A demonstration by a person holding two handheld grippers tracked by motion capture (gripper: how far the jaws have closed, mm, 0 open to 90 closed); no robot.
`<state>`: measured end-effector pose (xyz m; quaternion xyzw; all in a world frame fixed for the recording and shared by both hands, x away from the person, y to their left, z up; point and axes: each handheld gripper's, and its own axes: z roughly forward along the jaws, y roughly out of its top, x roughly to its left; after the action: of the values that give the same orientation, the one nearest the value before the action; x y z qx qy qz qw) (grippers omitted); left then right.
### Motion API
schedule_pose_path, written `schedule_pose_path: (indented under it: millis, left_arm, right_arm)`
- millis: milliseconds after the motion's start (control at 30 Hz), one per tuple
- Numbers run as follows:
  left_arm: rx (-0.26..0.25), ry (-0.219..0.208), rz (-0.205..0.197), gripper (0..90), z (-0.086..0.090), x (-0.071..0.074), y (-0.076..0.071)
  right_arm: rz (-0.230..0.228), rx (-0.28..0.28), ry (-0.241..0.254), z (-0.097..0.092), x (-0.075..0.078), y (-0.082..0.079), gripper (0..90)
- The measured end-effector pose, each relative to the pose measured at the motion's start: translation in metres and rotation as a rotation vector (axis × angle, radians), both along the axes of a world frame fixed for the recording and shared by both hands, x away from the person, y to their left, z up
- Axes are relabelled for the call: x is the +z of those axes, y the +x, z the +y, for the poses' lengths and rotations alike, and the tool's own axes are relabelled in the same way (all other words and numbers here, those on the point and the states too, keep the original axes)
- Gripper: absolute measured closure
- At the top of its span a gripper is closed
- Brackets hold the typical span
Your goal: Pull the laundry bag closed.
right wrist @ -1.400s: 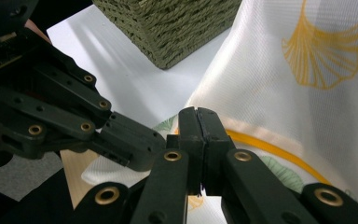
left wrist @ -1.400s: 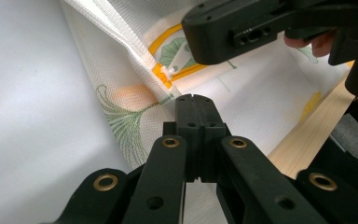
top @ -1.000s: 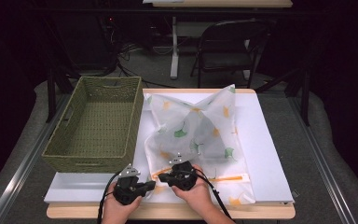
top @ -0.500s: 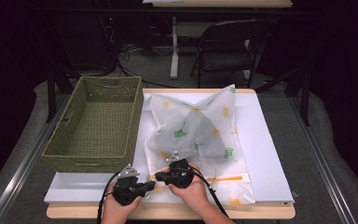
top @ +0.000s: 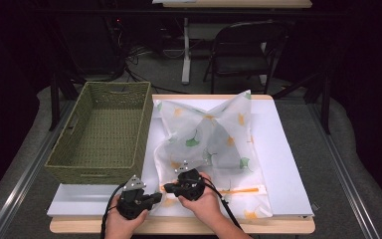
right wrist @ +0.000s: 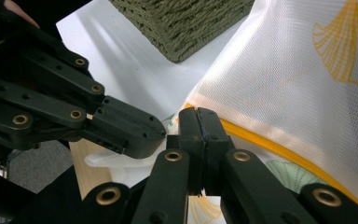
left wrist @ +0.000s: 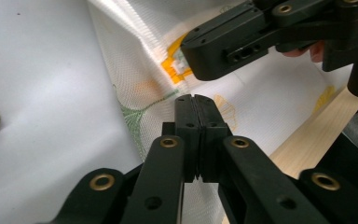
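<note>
Lay across the white tabletop [top: 288, 164] beside the wicker basket [top: 102, 132]: mesh bag [top: 214, 144]. Left gripper [top: 155, 198] clenched on its near edge; right gripper [top: 170, 187] clenched apparently on the orange zipper [right wrist: 279, 149], contact partly hidden.

White mesh bag [top: 214, 144] with orange and green leaf prints, orange zipper [top: 241, 190]; olive woven basket [top: 102, 130]; my jaws black.

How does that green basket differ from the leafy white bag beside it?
The wicker basket is stiff, olive green and stands open-topped; the mesh bag is soft, white with leaf prints, and lies rumpled. The left tongs and right tongs meet at the bag's corner, not the basket. Both rest on the table.
</note>
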<state>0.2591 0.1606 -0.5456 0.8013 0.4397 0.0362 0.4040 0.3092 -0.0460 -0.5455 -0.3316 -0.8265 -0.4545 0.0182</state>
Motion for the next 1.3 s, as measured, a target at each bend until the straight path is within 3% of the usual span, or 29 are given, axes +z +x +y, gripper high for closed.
schedule_pose_path:
  millis: [433, 633, 833, 1133, 1300]
  left_arm:
    - [0.029, -0.017, 0.011, 69.3, 0.008, -0.001, 0.004]
    - [0.001, 0.023, 0.007, 58.4, 0.008, 0.001, 0.003]
    - [-0.006, 0.018, 0.027, 51.7, 0.007, -0.002, 0.006]
    - [0.009, 0.037, 0.015, 54.5, 0.003, -0.006, 0.013]
    - [0.019, 0.028, -0.003, 65.4, 0.004, -0.005, 0.013]
  right_arm:
    - [-0.013, 0.009, 0.022, 0.000, 0.007, -0.001, 90.0]
    - [-0.017, 0.004, 0.033, 0.001, 0.010, 0.000, 90.0]
    - [-0.021, 0.012, 0.031, 0.006, 0.013, 0.001, 90.0]
    - [-0.023, 0.016, 0.037, 0.011, 0.013, 0.000, 90.0]
    - [-0.019, 0.019, 0.034, 0.012, 0.013, 0.000, 90.0]
